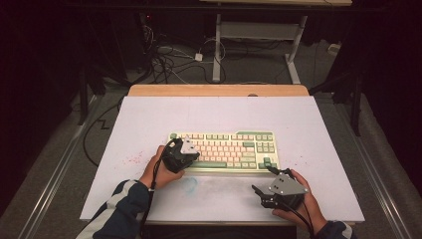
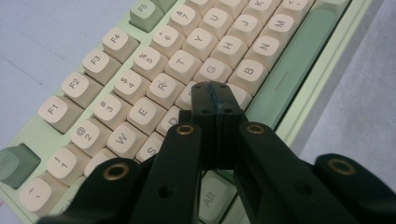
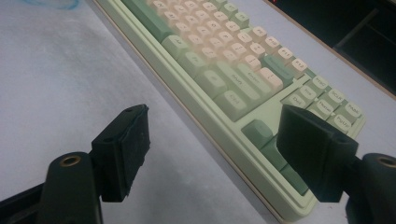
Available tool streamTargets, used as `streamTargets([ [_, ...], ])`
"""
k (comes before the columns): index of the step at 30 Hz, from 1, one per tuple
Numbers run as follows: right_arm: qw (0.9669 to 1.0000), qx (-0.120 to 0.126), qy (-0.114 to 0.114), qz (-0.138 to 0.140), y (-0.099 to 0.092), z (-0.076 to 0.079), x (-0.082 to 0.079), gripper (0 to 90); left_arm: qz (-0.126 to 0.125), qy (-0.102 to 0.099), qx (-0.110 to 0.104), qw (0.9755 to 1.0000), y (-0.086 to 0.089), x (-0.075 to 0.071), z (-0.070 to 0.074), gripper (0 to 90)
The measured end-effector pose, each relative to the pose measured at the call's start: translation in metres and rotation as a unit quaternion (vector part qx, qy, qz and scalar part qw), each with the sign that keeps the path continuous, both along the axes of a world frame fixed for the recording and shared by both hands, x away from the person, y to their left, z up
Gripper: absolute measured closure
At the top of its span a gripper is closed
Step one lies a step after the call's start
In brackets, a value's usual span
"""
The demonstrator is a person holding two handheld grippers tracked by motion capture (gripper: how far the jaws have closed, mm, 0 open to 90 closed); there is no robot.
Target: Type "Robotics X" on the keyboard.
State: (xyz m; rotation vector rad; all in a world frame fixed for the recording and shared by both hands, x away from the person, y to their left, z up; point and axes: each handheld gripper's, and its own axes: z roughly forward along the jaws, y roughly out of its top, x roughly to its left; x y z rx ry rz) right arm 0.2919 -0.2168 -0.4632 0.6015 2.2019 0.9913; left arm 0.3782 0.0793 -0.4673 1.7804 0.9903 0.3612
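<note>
Hovering over keyboard (image 2: 140,88), left gripper (image 2: 215,95) jaws shut (empty), right gripper (image 3: 212,140) jaws wide.

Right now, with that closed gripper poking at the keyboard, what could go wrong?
The left gripper, shut, has its tip over tightly packed keys around F, so it might press a neighbour too. The keyboard lies loose on the white table and could slide if pushed. The right gripper hangs open by the keyboard's corner and may bump it.
</note>
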Motion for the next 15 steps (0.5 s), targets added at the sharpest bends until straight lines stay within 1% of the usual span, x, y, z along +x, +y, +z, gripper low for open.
streamTargets([
  [4, 1.0000, -0.001, -0.003, -0.002, 0.0001, 0.0002, 0.0000, 26.4, -0.001, -0.002, 0.004, 1.0000, -0.0005, -0.0003, -0.0008, 87.4],
  [6, 1.0000, 0.002, -0.006, -0.004, -0.0002, 0.0012, -0.0001, 26.5, -0.001, -0.003, 0.005, 1.0000, -0.0005, -0.0003, -0.0008, 87.4],
  [8, 1.0000, 0.002, -0.005, -0.006, -0.0007, 0.0014, 0.0006, 26.6, -0.003, 0.001, 0.014, 0.9999, -0.0011, -0.0004, -0.0028, 87.4],
  [9, 1.0000, 0.001, -0.004, -0.006, -0.0008, 0.0010, 0.0010, 26.6, -0.005, -0.003, 0.015, 0.9999, -0.0017, -0.0010, -0.0035, 87.4],
  [10, 1.0000, 0.000, -0.001, -0.008, -0.0006, 0.0004, 0.0009, 26.6, -0.007, -0.005, 0.021, 0.9997, -0.0021, -0.0016, -0.0034, 87.4],
  [11, 0.9999, -0.003, -0.002, -0.009, -0.0005, 0.0002, 0.0008, 27.1, -0.009, -0.008, 0.024, 0.9996, -0.0026, -0.0024, -0.0035, 87.4],
  [13, 0.9998, 0.000, -0.011, -0.015, -0.0011, 0.0014, 0.0006, 27.7, -0.010, -0.009, 0.024, 0.9996, -0.0025, -0.0032, -0.0029, 86.9],
  [15, 0.9997, 0.006, -0.011, -0.019, -0.0027, 0.0031, 0.0012, 27.7, -0.009, -0.015, 0.018, 0.9997, -0.0014, -0.0039, -0.0005, 85.6],
])
